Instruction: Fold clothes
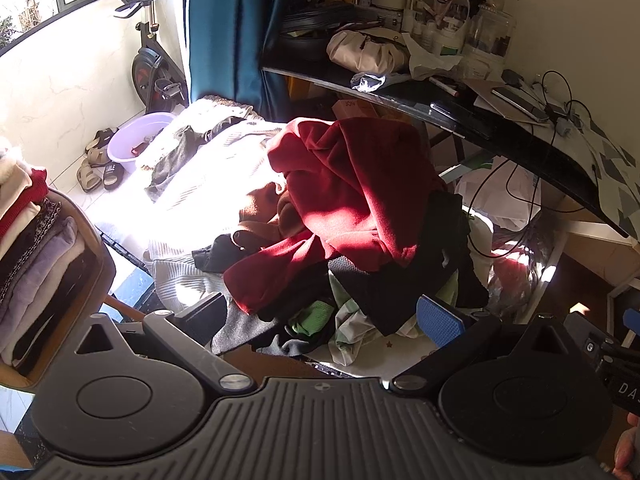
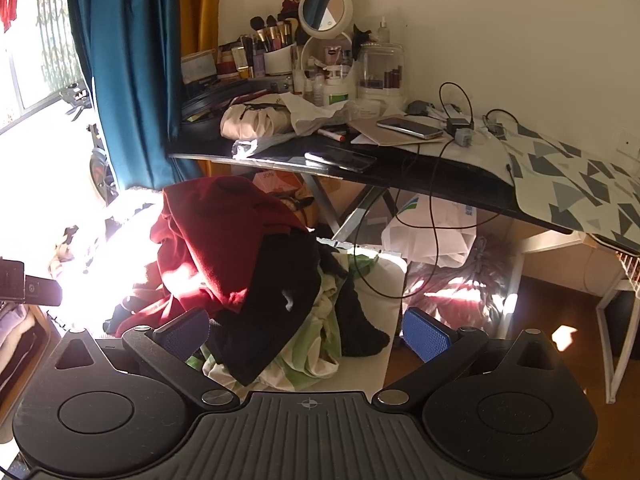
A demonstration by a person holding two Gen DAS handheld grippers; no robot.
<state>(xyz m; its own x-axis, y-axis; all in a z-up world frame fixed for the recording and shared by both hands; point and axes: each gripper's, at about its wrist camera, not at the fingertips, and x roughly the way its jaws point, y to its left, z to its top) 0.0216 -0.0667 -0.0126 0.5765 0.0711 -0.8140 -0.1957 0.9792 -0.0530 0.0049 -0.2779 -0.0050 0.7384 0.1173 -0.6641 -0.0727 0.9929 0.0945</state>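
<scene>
Bedroom — vanity desk point(image 2: 280, 156), curtain point(image 2: 120, 80)

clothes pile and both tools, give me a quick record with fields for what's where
pile: unfolded heap, red garment on top, black garment and green-white fabric below
folded stack: finished clothes at far left of the left wrist view
left tool: open, holding nothing, above the pile's near edge
right tool: open, holding nothing, facing the black garment
desk: behind the pile, holds cosmetics, round mirror, phone
progress: no garment picked yet
</scene>
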